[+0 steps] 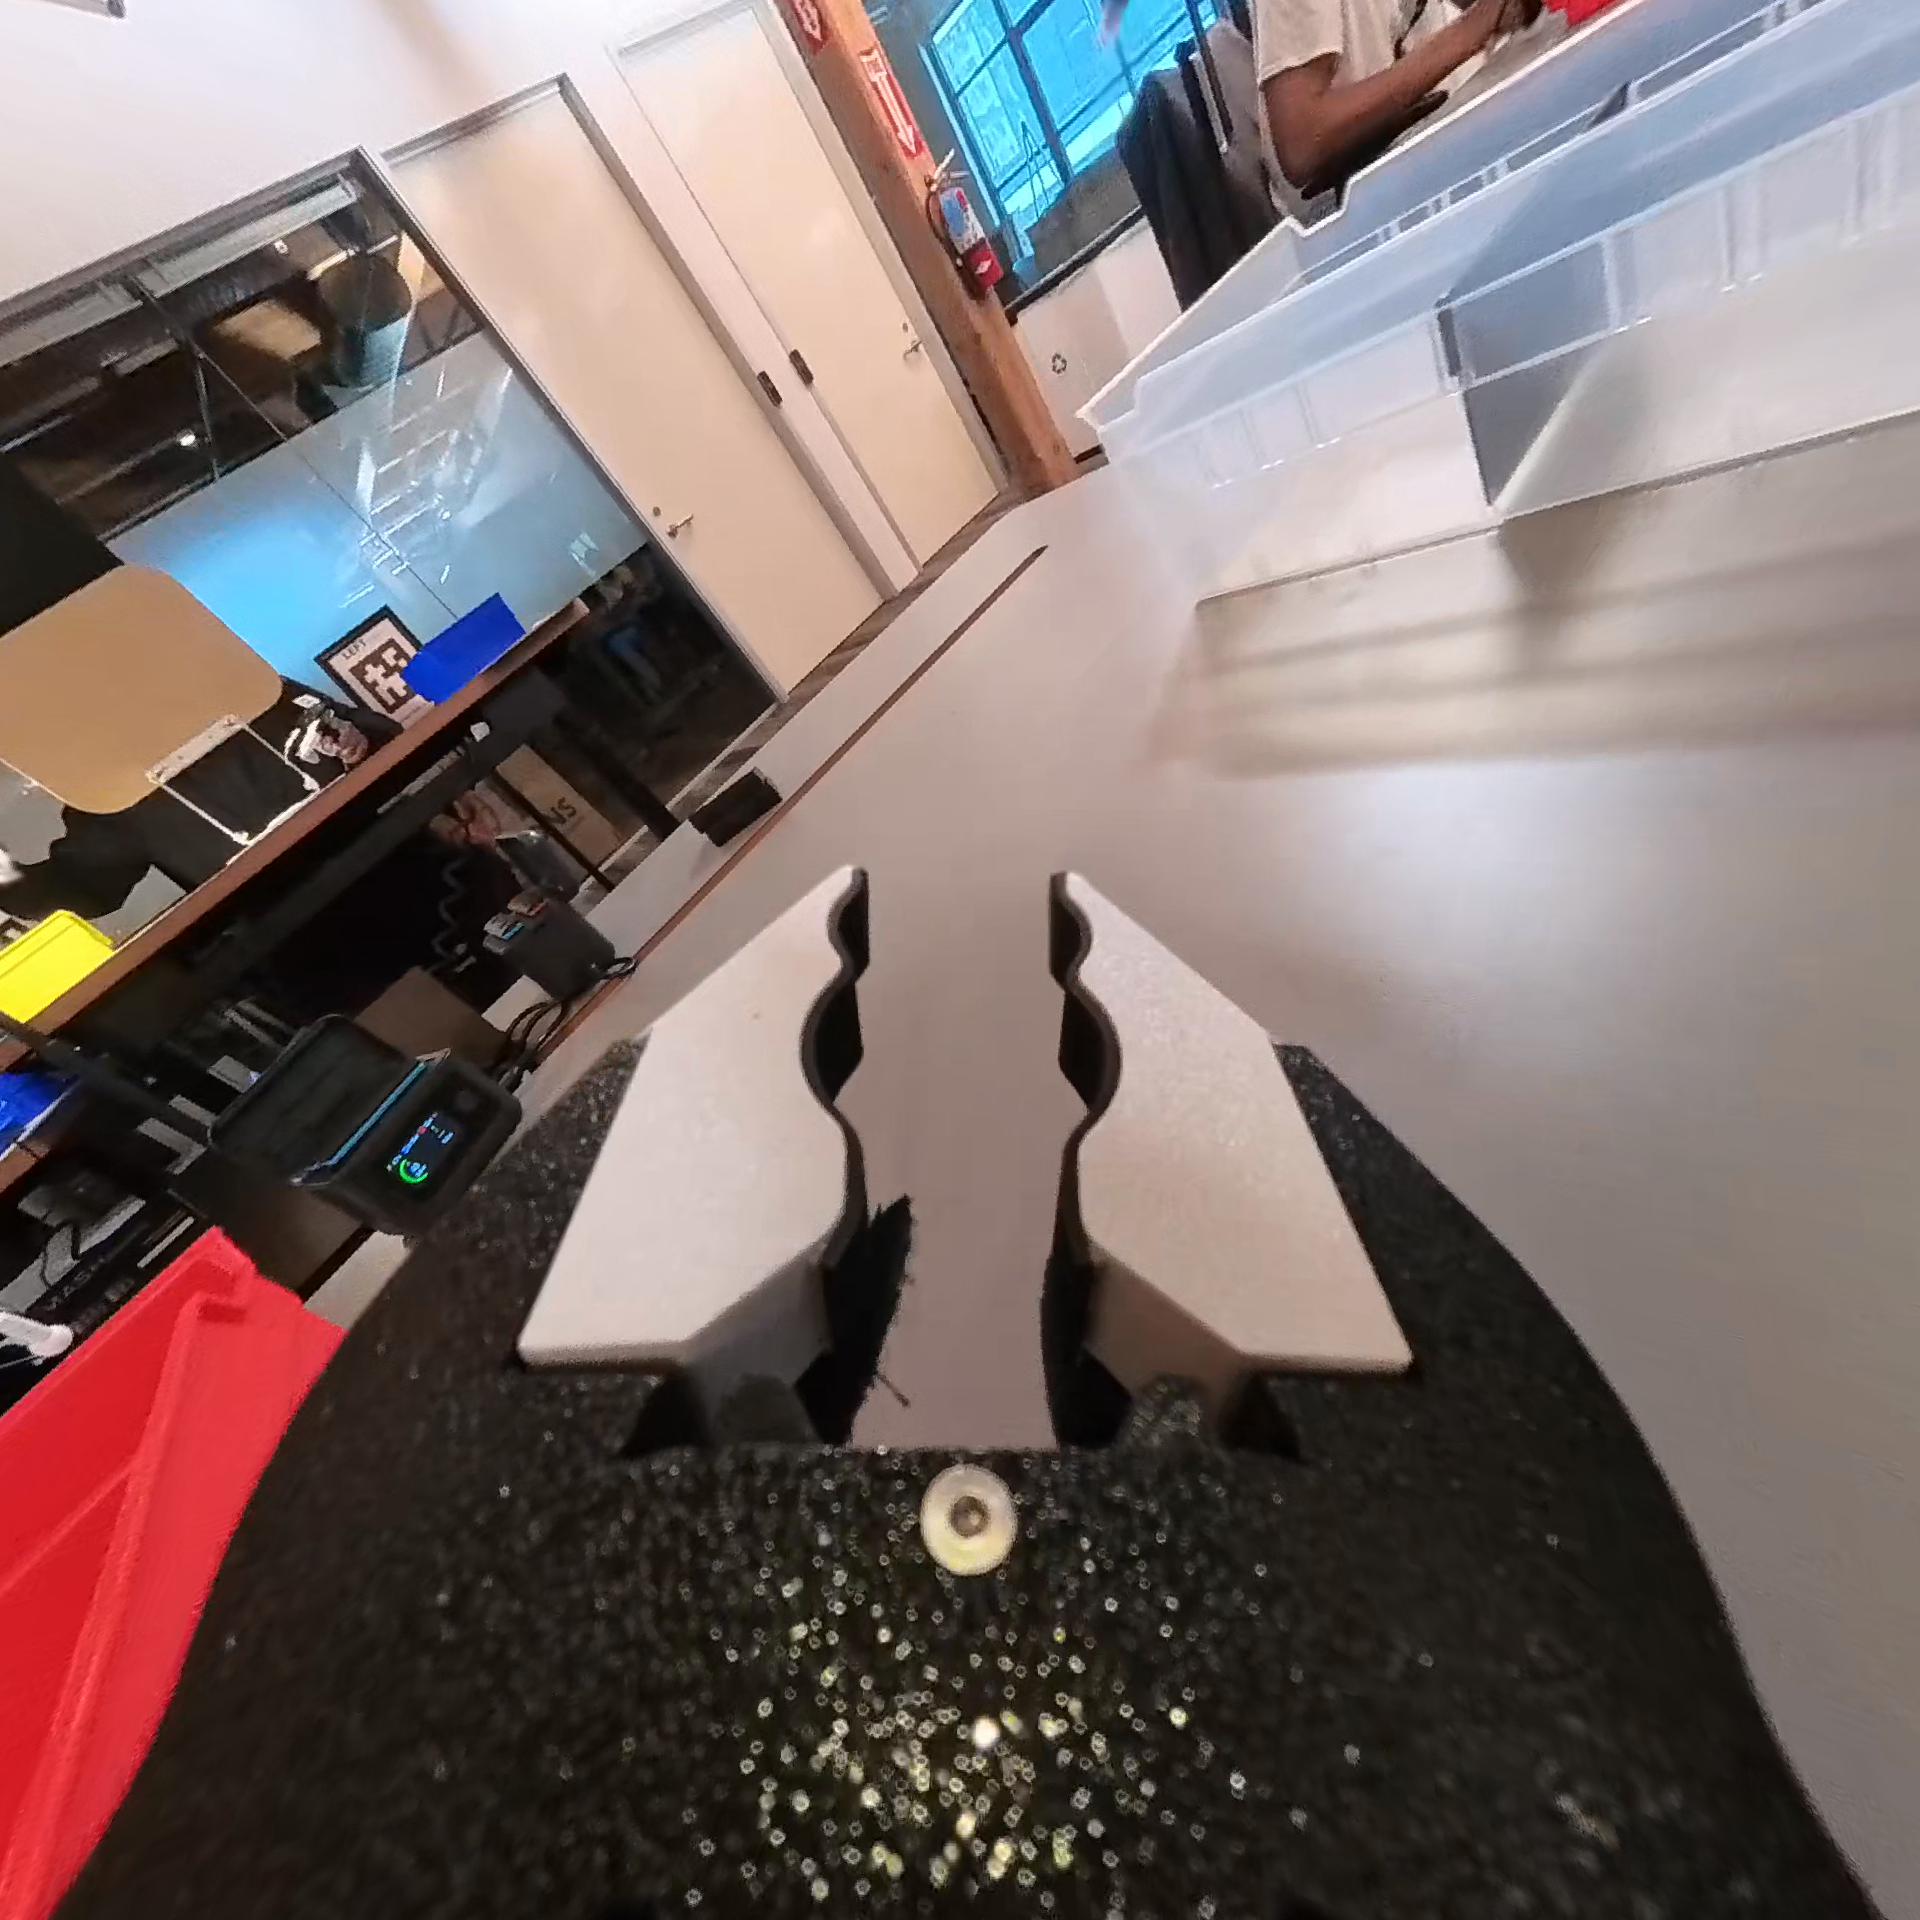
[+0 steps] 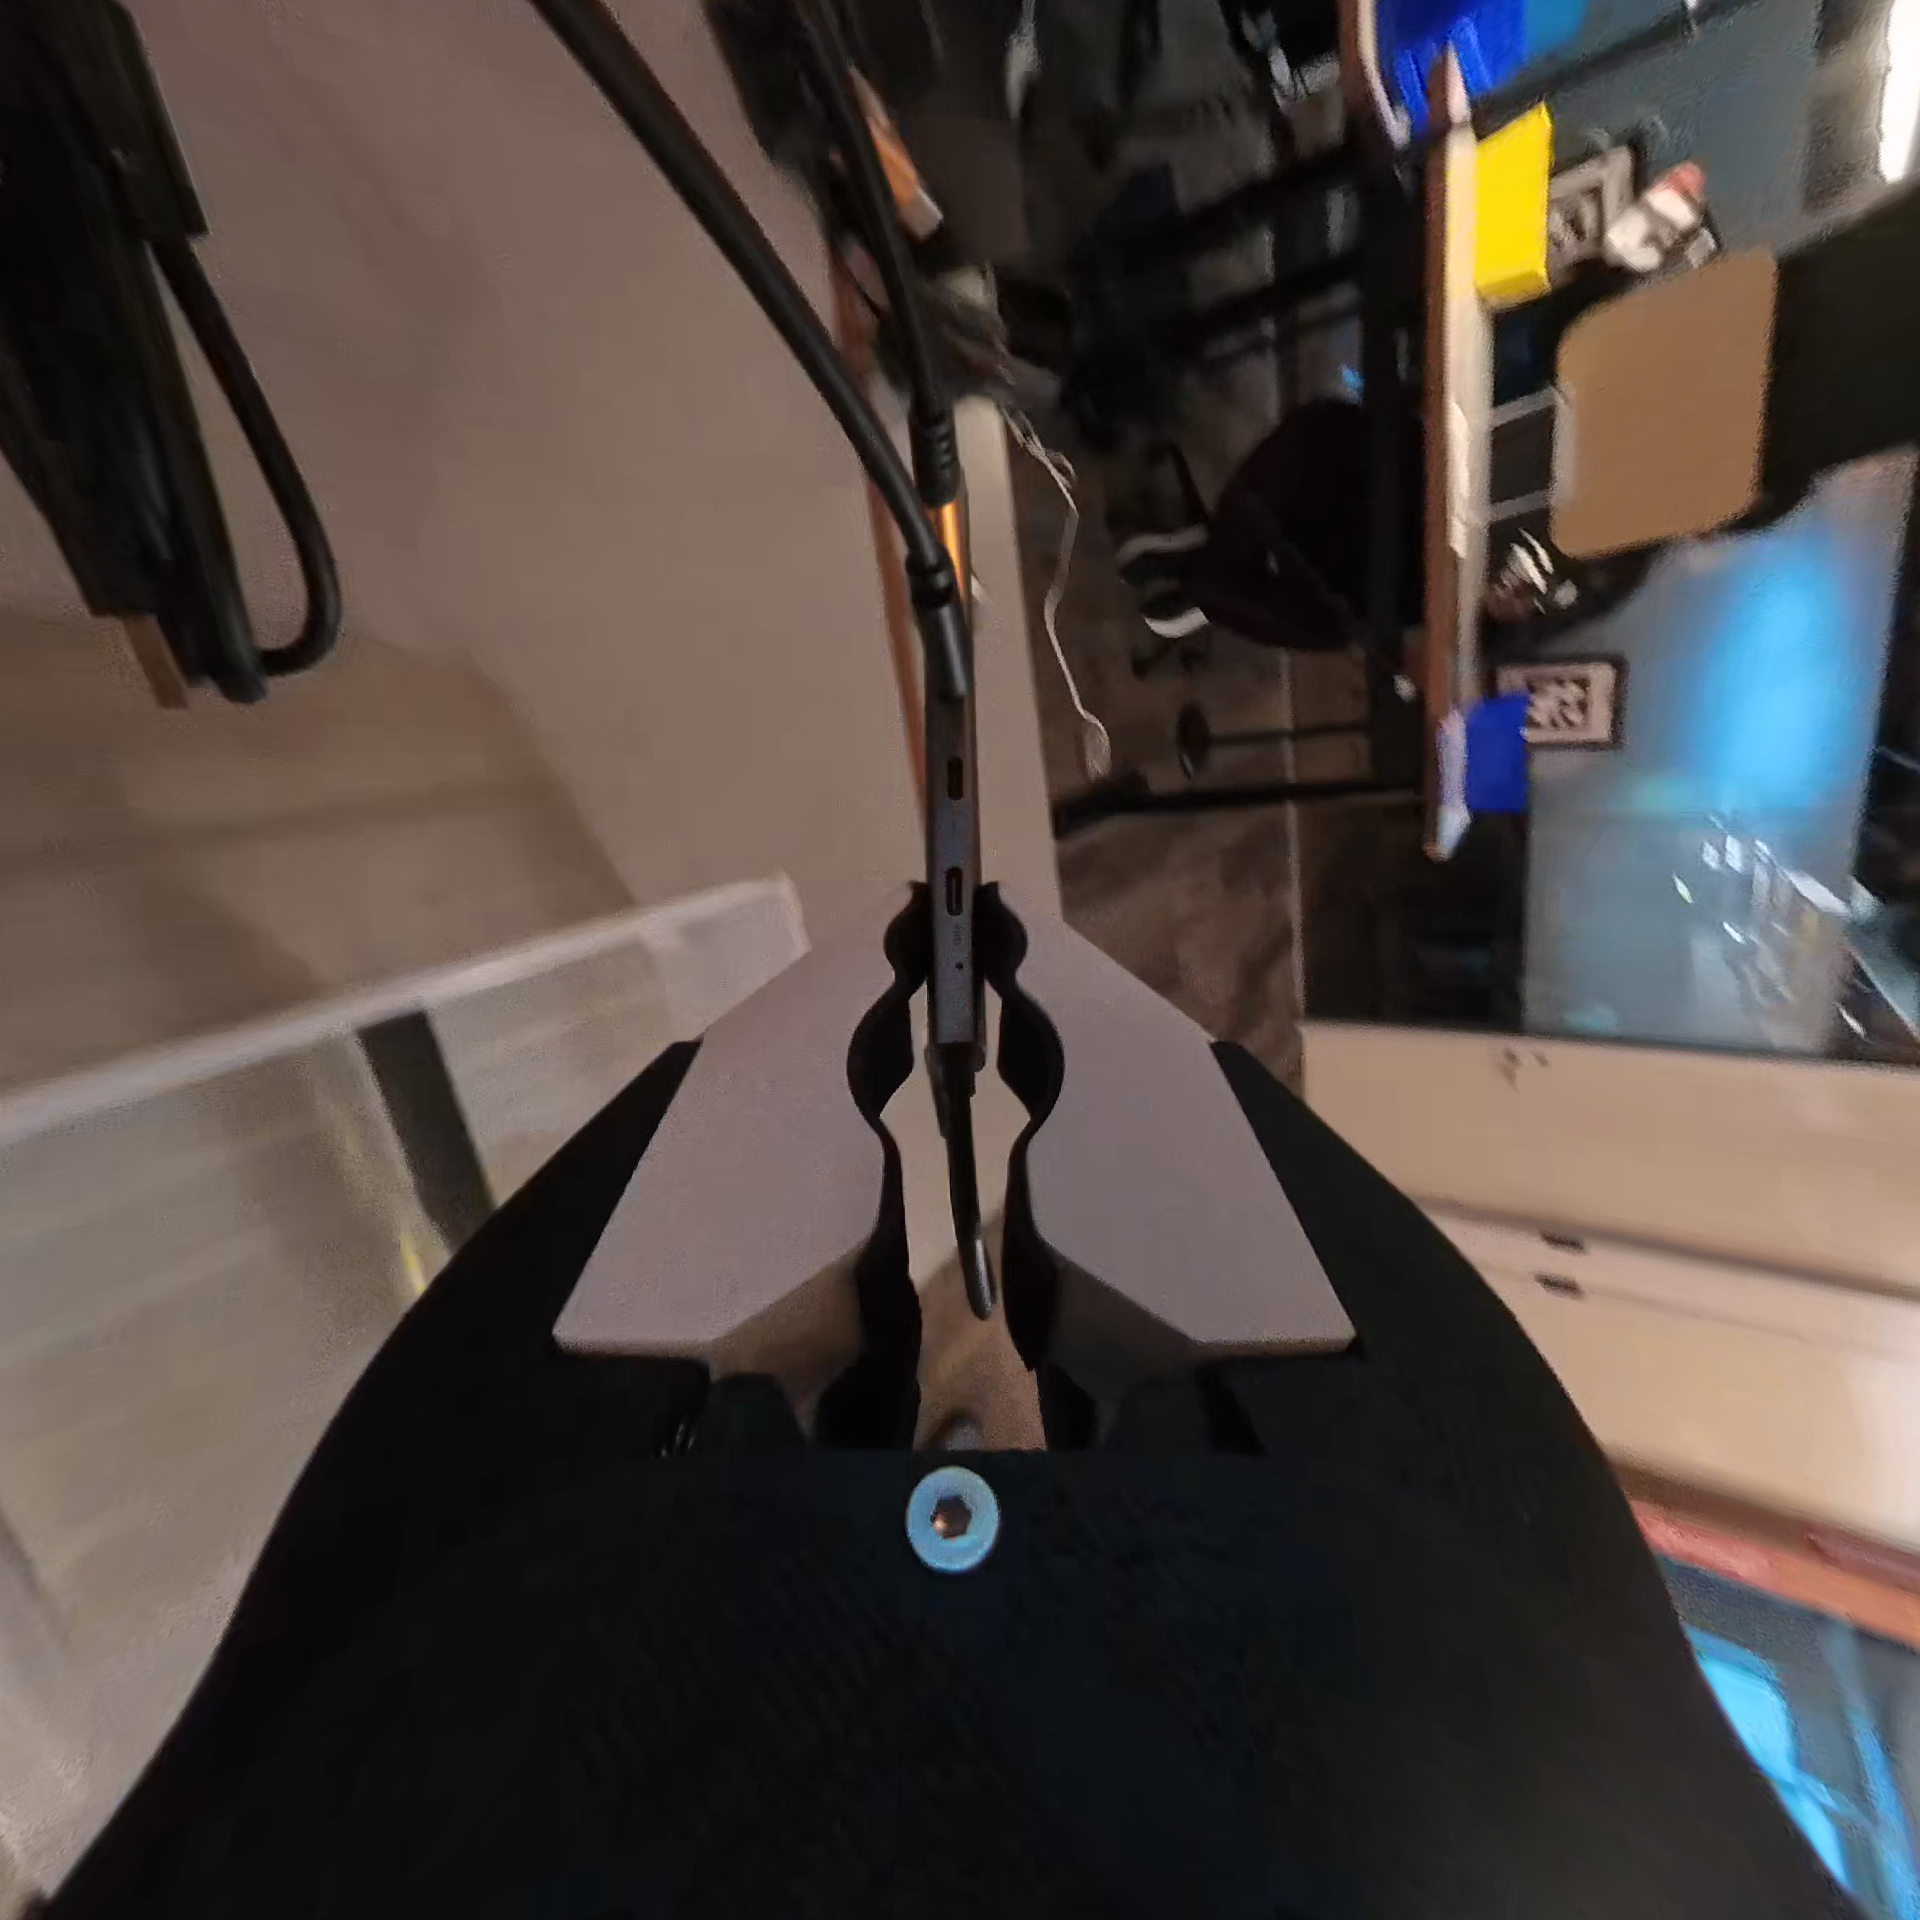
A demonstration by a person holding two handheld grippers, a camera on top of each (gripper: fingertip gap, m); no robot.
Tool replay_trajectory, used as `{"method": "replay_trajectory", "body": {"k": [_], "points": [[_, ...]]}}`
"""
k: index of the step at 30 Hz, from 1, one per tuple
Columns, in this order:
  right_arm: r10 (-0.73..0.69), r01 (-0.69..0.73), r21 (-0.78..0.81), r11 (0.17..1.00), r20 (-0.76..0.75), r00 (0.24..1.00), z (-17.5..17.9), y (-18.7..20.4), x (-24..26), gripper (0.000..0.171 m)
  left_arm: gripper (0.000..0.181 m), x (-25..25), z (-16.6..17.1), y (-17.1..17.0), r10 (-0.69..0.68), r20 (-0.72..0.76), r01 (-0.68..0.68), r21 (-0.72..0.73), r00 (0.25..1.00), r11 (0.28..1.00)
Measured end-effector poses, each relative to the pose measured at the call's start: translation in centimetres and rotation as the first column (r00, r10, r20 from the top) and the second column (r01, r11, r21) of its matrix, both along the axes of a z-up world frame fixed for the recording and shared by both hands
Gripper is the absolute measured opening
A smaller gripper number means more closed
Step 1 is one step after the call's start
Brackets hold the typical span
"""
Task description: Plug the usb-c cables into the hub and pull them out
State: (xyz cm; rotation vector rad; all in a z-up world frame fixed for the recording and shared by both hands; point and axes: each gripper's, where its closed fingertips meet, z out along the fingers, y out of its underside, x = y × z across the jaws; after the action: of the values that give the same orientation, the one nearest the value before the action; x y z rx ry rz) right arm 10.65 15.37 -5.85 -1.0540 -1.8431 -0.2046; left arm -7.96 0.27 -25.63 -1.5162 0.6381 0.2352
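While I held the right tool (image 2: 954,914) clamped on the hub (image 2: 956,935), its two fingers pressed the slim grey body edge-on from both sides. A black cable (image 2: 800,343) was seated in the hub's far end, and a second short lead (image 2: 966,1195) hung from its near end between the fingers. Two empty ports on the hub's narrow edge faced the camera. A coiled black cable bundle (image 2: 156,416) lay on the desk (image 2: 520,520) toward its far left corner. My left tool (image 1: 958,914) stood narrowly parted and empty above the bare desk, with clear plastic bins (image 1: 1558,312) near the desk's far right edge.
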Motion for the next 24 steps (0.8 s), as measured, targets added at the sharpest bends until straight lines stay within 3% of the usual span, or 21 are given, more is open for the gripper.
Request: {"method": "replay_trajectory", "body": {"k": [4,6,8,11,14,17,22,24], "points": [[-0.224,0.199,0.230,0.953,0.085,0.971,4.3,6.1,6.2,0.008,0.030,-0.6,0.1,0.1,0.021,0.036,-0.021,-0.006,0.999,1.000],[-0.362,0.279,0.415,0.866,0.136,0.922,6.0,9.0,9.5,0.008,0.030,-0.8,0.1,0.1,0.029,0.041,-0.028,-0.007,0.999,1.000],[-0.481,0.289,0.636,0.715,0.148,0.864,7.9,11.1,11.7,0.008,0.029,-0.7,0.0,0.1,0.029,0.038,-0.029,-0.013,0.999,1.000],[-0.587,0.115,0.889,0.444,0.191,0.786,8.1,12.2,12.3,0.008,0.026,-0.6,-0.3,0.2,0.031,0.018,-0.030,-0.027,0.999,0.999],[-0.621,-0.132,0.943,0.305,0.302,0.723,3.4,12.4,11.1,0.008,0.024,-0.5,-0.5,0.2,0.032,-0.004,-0.032,-0.034,0.999,0.999],[-0.573,-0.247,0.914,0.322,0.396,0.717,-2.5,12.0,10.1,0.008,0.023,-0.4,-0.6,0.2,0.033,-0.012,-0.034,-0.036,0.999,0.999],[-0.411,-0.194,0.880,0.434,0.386,0.826,-8.4,9.1,8.3,0.008,0.020,-0.6,-0.6,0.2,0.043,0.000,-0.043,-0.036,0.999,0.998],[-0.347,-0.148,0.840,0.522,0.367,0.863,-10.0,8.1,7.6,0.008,0.019,-0.6,-0.7,0.3,0.043,-0.002,-0.043,-0.040,0.999,0.998]]}}
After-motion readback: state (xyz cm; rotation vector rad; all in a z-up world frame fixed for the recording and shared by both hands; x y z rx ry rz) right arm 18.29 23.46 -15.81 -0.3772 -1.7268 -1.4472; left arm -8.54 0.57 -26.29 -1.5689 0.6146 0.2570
